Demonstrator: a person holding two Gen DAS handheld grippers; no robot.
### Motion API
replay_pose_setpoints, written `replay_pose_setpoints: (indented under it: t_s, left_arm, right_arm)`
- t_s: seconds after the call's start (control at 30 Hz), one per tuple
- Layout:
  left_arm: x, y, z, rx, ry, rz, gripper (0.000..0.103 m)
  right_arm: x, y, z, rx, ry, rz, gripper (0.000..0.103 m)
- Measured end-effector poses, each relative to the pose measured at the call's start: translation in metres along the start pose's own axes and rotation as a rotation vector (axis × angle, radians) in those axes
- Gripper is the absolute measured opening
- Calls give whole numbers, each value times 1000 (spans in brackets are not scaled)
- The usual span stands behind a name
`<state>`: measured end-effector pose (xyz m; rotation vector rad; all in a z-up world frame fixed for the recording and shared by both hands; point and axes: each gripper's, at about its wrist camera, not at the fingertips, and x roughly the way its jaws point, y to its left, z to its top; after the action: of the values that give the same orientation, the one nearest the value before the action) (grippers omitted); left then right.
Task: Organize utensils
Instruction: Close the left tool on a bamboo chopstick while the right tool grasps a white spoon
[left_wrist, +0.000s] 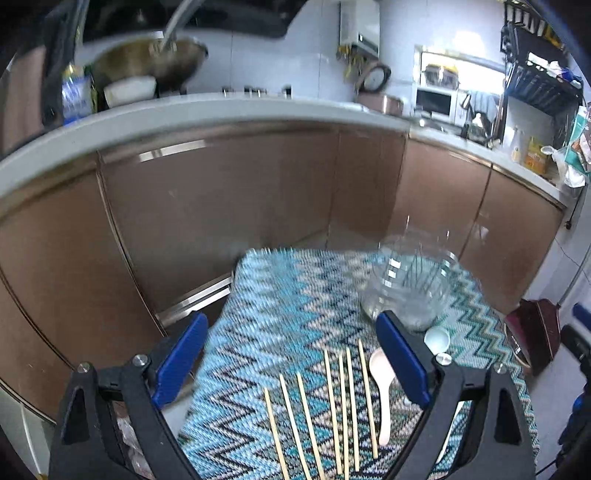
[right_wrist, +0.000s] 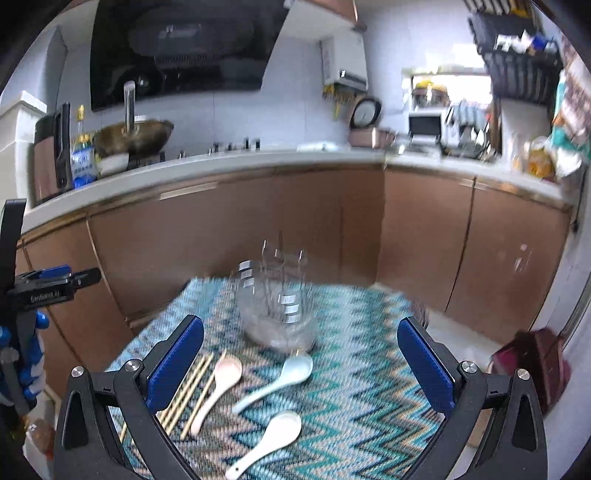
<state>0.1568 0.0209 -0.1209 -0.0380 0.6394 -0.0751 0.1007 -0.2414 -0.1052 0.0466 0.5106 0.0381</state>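
A clear glass jar (right_wrist: 279, 314) with metal chopsticks inside stands on a small table under a blue zigzag cloth (right_wrist: 351, 398); it also shows in the left wrist view (left_wrist: 408, 286). Several wooden chopsticks (left_wrist: 332, 406) lie on the cloth, also in the right wrist view (right_wrist: 186, 393). A pink spoon (right_wrist: 218, 387), a pale blue spoon (right_wrist: 280, 380) and a white spoon (right_wrist: 266, 443) lie in front of the jar. The pink spoon (left_wrist: 382, 391) lies beside the chopsticks. My left gripper (left_wrist: 291, 354) is open above the chopsticks. My right gripper (right_wrist: 301, 363) is open above the spoons.
Brown kitchen cabinets (right_wrist: 258, 229) with a white counter (right_wrist: 229, 164) stand behind the table. A wok (right_wrist: 133, 138), a bottle (right_wrist: 83, 158) and a bowl sit on the counter. A dark red object (right_wrist: 532, 365) is on the floor at right. The left gripper (right_wrist: 33, 295) shows at left.
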Motion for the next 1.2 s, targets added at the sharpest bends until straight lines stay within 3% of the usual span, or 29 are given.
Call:
replay_pose_setpoints:
  t_s: [0.1,0.23,0.3,0.37,0.5,0.73,0.9,1.2]
  left_arm:
    - [19,0,-4,-17,78,-64,92]
    - [49,-7,-10,-38,196,-148,84]
    - [72,-11,-14,-67,295,-196,60]
    - [92,-15,-18,-93,381,-256,46]
    - [126,-24,-26,-74,476,-278,42]
    - [179,-25,-33,-103,638,-283,37]
    - [197,-27,-35,-107,686,-271,25]
    - [216,-29,-40,-75,723,-231,18]
  right_arm:
    - [19,-5,-15,24,77,70,99]
    - [47,-14,-35,83,190,168,69]
    - [63,-19,-48,117,251,212,59]
    - [80,-23,-61,146,304,253,51]
    - [105,-34,-86,199,392,313,45]
    - [122,-47,-109,260,457,362,36]
    - [132,-51,-114,267,471,364,32]
    - [146,-54,-116,273,489,380,28]
